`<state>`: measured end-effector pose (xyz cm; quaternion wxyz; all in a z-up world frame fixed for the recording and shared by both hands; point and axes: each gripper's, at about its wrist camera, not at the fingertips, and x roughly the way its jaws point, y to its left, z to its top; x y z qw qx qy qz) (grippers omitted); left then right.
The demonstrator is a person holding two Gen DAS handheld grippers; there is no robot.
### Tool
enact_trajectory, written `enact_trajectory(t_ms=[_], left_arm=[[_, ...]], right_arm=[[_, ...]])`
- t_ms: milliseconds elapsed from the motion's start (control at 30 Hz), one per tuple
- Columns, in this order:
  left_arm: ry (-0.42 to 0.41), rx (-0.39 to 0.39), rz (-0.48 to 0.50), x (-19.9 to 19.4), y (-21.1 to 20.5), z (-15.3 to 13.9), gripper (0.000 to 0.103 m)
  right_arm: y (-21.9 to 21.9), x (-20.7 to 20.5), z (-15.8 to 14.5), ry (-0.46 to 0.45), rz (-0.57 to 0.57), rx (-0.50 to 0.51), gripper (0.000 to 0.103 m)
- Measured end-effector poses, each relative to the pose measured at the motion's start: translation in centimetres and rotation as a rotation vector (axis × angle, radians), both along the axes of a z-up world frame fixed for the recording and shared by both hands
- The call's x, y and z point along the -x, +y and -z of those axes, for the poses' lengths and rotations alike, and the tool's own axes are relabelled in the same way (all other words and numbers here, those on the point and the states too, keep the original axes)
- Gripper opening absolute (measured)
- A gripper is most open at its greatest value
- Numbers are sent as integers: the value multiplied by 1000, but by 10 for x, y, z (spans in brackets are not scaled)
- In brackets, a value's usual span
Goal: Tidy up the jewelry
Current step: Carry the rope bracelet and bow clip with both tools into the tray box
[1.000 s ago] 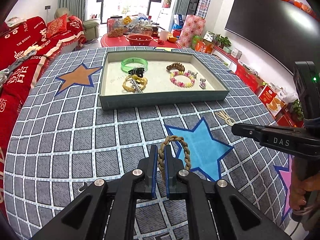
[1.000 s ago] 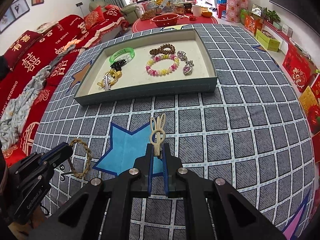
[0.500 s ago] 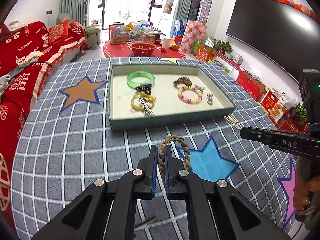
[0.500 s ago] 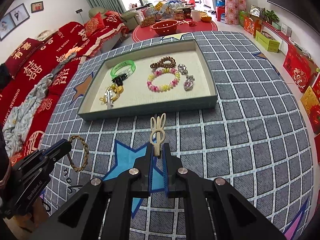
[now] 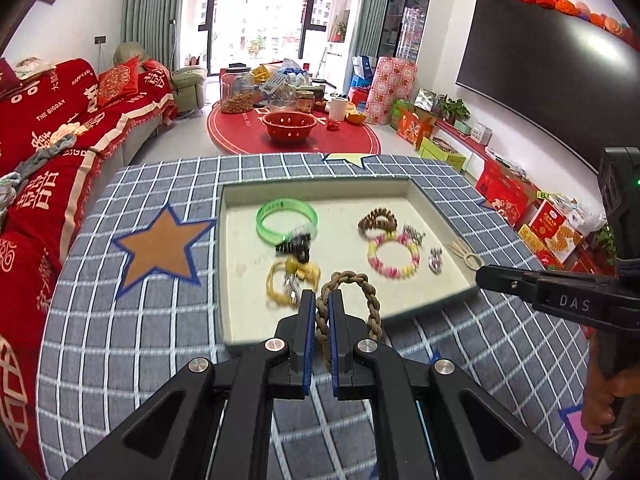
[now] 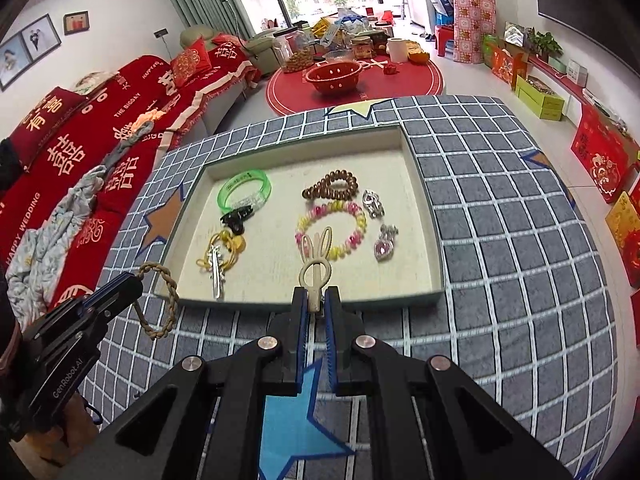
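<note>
Two grippers loaded | your left gripper (image 5: 323,312) pinches braided bracelet (image 5: 352,300), lower centre | your right gripper (image 6: 316,304) pinches rabbit-ear clip (image 6: 316,256), centre, over tray (image 6: 434,240) near edge

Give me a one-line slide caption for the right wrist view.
Right gripper carries a cream bunny-ear hair clip toward the jewelry tray, while the left gripper brings a braided bracelet.

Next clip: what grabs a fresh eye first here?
The tray of jewelry on the checked table, with a green bangle at its far left. Nearer, the left tongs pinch a braided rope bracelet and the right tongs a cream bunny-ear clip, both at the tray's near edge.
</note>
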<state>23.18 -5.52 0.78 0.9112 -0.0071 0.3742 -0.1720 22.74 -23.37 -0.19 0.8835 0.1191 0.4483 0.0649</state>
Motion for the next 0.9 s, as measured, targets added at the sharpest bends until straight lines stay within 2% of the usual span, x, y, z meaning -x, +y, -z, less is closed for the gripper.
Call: enact_trajectory(t_ms=[367, 900], left_arm=[[31, -51, 7, -49, -32, 17, 19], [83, -118, 13, -79, -54, 47, 19]], right_arm=[[-12, -53, 22, 41, 27, -8, 9], [-18, -84, 55, 86, 37, -27, 9]])
